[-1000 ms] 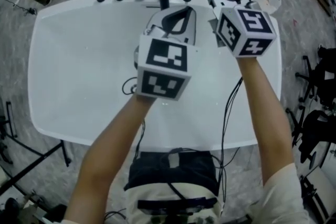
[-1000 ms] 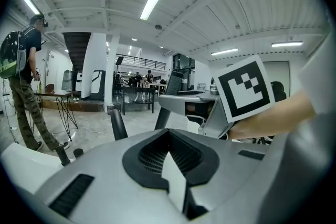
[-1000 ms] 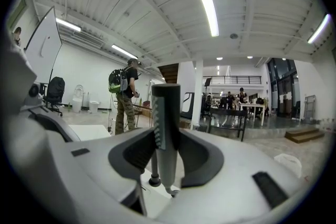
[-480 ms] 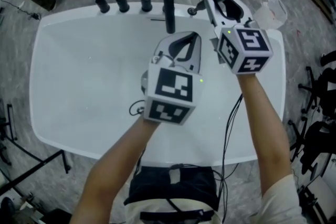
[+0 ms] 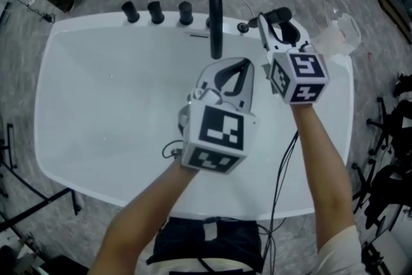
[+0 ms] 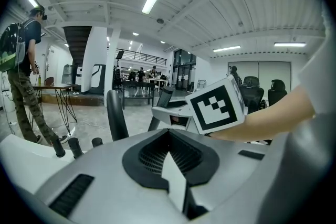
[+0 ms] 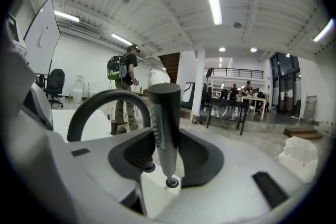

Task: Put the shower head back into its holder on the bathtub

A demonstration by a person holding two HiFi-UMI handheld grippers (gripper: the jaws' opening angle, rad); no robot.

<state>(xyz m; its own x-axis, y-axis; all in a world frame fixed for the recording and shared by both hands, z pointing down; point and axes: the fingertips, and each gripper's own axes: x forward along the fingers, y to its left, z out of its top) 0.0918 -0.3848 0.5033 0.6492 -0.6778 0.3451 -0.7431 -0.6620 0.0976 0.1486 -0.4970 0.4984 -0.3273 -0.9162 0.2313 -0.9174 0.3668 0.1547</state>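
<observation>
Standing along the far rim of the bathtub (image 5: 96, 106) are three black knobs (image 5: 155, 11) and a tall black spout (image 5: 215, 16), just left of the right tongs (image 5: 280, 29). These clamp the shower head (image 7: 165, 128) upright by that rim. The left tongs (image 5: 246, 63) hover over the tub, tips together, holding nothing.

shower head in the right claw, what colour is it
Dark grey, almost black; the right gripper view shows the shower head best.
</observation>
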